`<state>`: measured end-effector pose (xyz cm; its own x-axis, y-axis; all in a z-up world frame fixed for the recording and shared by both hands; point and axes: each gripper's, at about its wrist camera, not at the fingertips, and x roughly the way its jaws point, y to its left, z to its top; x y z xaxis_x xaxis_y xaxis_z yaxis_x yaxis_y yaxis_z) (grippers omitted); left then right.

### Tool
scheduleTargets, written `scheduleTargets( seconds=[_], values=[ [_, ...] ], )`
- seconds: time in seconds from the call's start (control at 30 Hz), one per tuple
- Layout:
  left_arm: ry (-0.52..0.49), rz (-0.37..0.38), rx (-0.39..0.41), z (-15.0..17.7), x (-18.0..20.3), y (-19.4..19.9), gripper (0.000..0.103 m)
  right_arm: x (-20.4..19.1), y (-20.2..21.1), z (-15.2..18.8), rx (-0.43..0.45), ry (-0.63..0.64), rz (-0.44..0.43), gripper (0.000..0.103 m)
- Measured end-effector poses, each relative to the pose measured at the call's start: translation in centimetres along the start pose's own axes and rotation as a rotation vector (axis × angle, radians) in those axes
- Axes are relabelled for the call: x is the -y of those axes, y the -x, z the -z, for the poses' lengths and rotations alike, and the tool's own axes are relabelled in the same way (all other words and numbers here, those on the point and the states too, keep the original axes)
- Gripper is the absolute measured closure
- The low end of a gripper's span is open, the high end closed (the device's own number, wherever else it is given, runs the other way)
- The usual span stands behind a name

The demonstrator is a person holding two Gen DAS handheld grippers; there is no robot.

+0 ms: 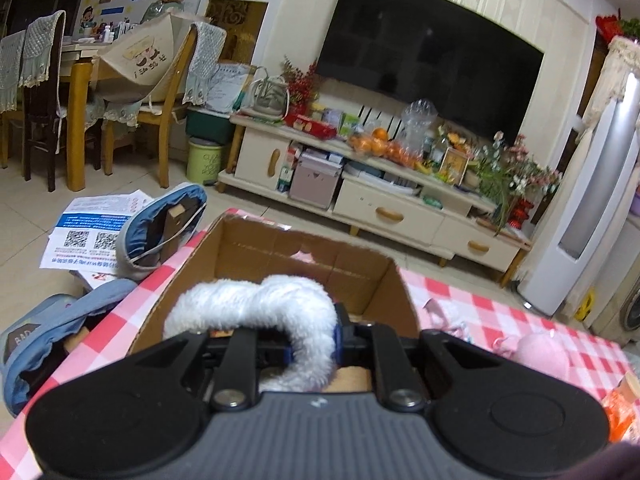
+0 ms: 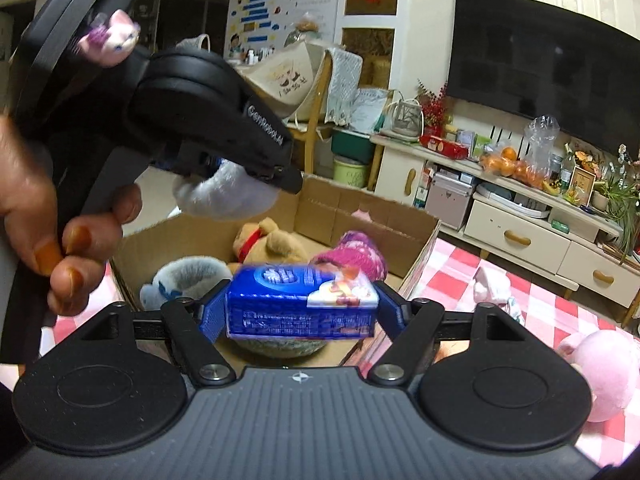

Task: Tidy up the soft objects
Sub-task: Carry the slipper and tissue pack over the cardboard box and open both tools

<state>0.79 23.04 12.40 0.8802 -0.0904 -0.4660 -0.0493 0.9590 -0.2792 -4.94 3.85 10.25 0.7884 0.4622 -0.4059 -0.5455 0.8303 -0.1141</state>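
Both tongs hover over the cardboard box (image 2: 360,216), left gripper (image 1: 296,340) pinching the white fluffy toy (image 1: 256,304), right gripper (image 2: 302,308) spread wide around the blue tissue pack (image 2: 300,304), so I'd drop both low inside.

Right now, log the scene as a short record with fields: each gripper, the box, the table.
left gripper: fingers shut on a white fluffy toy, held above the cardboard box
right gripper: blue tissue pack between its fingers; blurred, grip cannot be told
box contents: brown teddy bear, pink toy, grey fluffy item
table: pink checked cloth, with a pink plush outside the box
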Motion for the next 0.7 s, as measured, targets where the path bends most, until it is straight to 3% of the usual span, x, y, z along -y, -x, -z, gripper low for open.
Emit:
scheduleTargets(
  seconds=[0.13,0.4,0.7],
  values=[
    [-0.009,-0.036,-0.027,0.1,-0.2,-0.4,0.046,0.4,0.9,0.3,0.0,-0.015,0.007,0.001],
    [-0.006,-0.071,0.015,-0.1,0.3,0.4,0.006,2.9,4.4,0.9,0.05,-0.107,0.08,0.0],
    [0.004,-0.069,0.024,0.1,1.1,0.6,0.001,6.7,6.3,2.0,0.091,-0.267,0.205,0.0]
  ],
)
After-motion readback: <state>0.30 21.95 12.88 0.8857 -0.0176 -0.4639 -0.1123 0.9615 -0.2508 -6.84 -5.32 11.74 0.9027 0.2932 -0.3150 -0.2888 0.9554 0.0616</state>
